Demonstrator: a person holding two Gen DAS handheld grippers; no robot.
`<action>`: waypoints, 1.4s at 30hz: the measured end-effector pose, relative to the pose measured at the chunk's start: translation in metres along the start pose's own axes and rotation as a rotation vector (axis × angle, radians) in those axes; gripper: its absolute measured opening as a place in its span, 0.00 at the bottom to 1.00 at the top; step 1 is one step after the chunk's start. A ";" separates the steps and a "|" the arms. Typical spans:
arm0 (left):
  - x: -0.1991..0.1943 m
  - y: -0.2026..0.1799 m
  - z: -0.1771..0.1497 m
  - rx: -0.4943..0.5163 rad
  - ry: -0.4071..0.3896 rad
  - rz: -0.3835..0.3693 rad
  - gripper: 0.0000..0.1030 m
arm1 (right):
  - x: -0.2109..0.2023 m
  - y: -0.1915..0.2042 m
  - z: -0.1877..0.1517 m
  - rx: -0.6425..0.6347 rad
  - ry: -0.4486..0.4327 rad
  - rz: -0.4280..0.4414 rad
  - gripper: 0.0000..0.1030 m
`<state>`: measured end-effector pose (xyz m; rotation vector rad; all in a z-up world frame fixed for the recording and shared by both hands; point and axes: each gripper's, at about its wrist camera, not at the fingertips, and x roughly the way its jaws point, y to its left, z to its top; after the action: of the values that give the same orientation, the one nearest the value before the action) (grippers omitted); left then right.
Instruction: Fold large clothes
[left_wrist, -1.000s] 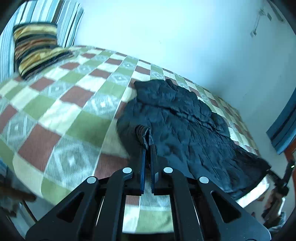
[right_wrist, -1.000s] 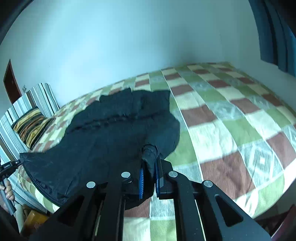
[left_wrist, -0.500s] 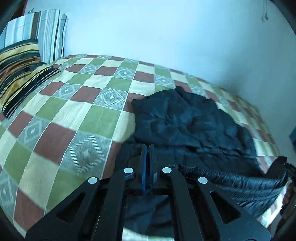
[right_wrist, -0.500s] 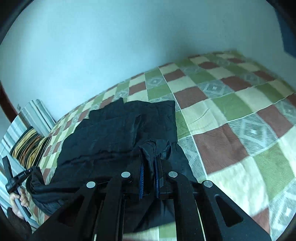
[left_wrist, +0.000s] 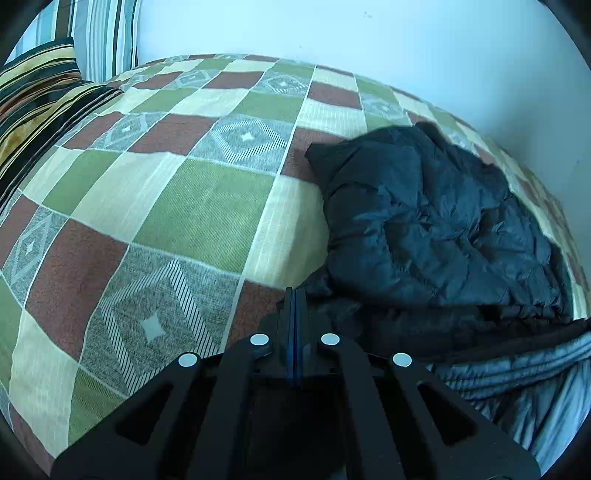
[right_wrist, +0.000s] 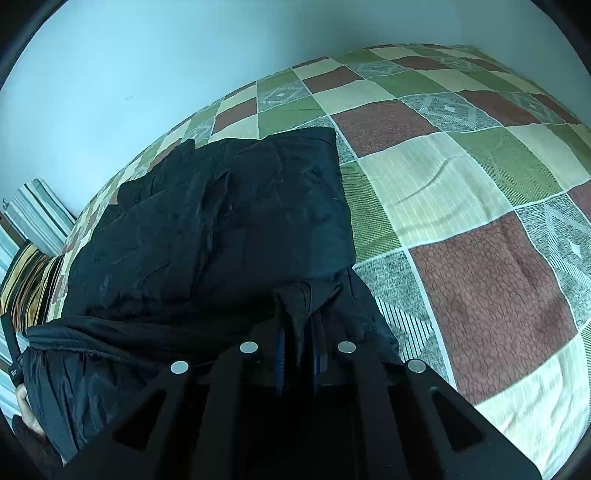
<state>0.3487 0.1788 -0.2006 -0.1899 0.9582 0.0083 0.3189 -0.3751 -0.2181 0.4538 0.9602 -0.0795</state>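
A large black padded jacket (left_wrist: 436, 221) lies on the checked bedspread (left_wrist: 192, 206), its far part flat on the bed. It also shows in the right wrist view (right_wrist: 221, 229). My left gripper (left_wrist: 295, 295) is shut on the jacket's near hem, which stretches to the right as a dark band with grey lining (left_wrist: 517, 373) below it. My right gripper (right_wrist: 297, 306) is shut on a bunch of the same hem at the other corner. The raised hem hangs between the two grippers, lifted over the flat part.
A striped cushion (left_wrist: 40, 99) lies at the bed's head on the left, with a striped headboard pillow (left_wrist: 107, 33) behind it. A pale wall (left_wrist: 369, 33) runs along the far side of the bed. The checked bedspread (right_wrist: 480, 221) extends right of the jacket.
Both grippers have lifted the jacket's near hem and carried it forward over the bed toward the far part. The jacket now looks larger and closer in both views.
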 end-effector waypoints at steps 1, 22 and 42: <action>-0.005 0.001 0.003 -0.012 -0.012 -0.016 0.00 | -0.001 0.000 0.001 0.006 -0.001 -0.001 0.10; -0.061 0.019 -0.031 0.091 0.009 -0.128 0.55 | -0.037 0.006 0.015 -0.038 -0.072 0.001 0.64; -0.028 -0.008 -0.048 0.192 0.118 -0.127 0.47 | -0.002 0.022 -0.011 -0.220 0.033 -0.091 0.48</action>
<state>0.2942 0.1653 -0.2036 -0.0745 1.0565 -0.2131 0.3150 -0.3510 -0.2150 0.2094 1.0090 -0.0485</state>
